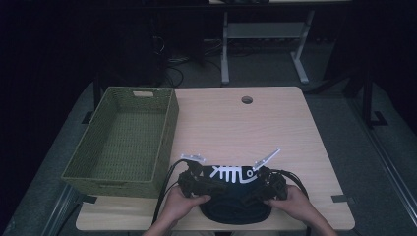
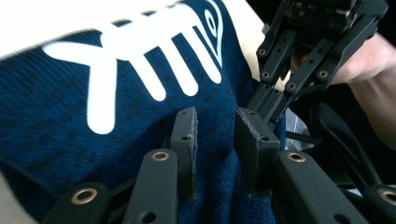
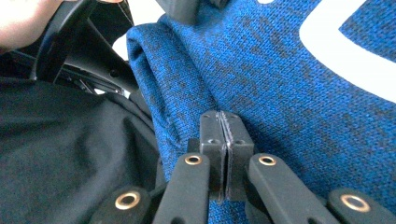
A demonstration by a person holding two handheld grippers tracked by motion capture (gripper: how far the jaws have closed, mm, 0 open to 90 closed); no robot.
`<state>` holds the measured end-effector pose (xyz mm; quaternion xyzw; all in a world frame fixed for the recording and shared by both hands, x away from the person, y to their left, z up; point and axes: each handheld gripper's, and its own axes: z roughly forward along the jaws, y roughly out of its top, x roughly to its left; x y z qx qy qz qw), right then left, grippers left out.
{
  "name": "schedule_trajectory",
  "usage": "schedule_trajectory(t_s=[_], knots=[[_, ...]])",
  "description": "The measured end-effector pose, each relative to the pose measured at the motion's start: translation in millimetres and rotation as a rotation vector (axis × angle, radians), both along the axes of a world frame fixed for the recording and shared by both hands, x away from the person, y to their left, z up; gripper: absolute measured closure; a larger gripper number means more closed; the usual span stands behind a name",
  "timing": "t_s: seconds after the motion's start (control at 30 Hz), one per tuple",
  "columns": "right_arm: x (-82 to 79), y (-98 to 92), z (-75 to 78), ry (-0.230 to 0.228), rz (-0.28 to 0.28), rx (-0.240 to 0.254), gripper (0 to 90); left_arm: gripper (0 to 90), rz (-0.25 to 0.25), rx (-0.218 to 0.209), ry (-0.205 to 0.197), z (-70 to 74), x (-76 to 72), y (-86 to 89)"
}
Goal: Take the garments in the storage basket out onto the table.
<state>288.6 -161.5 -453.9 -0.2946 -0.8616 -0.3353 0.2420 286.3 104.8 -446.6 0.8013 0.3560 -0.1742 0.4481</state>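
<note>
Your right gripper (image 3: pixel 226 122) pinches the blue sweater (image 1: pixel 231 184) at the table's (image 1: pixel 275 123) near edge. Your left gripper (image 2: pixel 218 128) is spread over it. White fishbone print (image 1: pixel 231 174), no readable writing

table (image 1: pixel 275 128): light wood | on it: green basket (image 1: pixel 105 169), blue garment (image 1: pixel 231 196)

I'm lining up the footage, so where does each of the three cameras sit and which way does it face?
High view: above the person's side, facing forward and down on the wooden table, green woven basket and both hands.
Left gripper view: rides the left tongs, facing the dark blue knitted garment with a white fishbone print.
Right gripper view: rides the right tongs, shut on the knit.
All views share the garment.
</note>
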Motion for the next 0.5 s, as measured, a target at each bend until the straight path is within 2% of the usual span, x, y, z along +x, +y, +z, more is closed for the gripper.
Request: schedule_trajectory(t_s=[0.17, 0.27, 0.37, 0.5], knots=[[-0.1, 0.6, -0.5, 0.005, 0.007, 0.004, 87.8, 70.0, -0.024, 0.036, -0.002, -6.8, -7.0, -5.4], [1.9, -0.7, 7.1, -0.024, -0.013, 0.035, 87.2, 70.8, -0.041, 0.064, -0.004, -9.9, -9.0, -6.6], [2.5, 1.5, 12.5, -0.041, -0.020, 0.038, 86.3, 71.4, -0.058, 0.077, -0.002, -12.1, -10.6, -7.2], [-0.9, 9.6, 8.2, -0.035, 0.012, -0.010, 82.2, 72.2, -0.069, 0.083, -0.009, -13.5, -11.8, -6.7]])
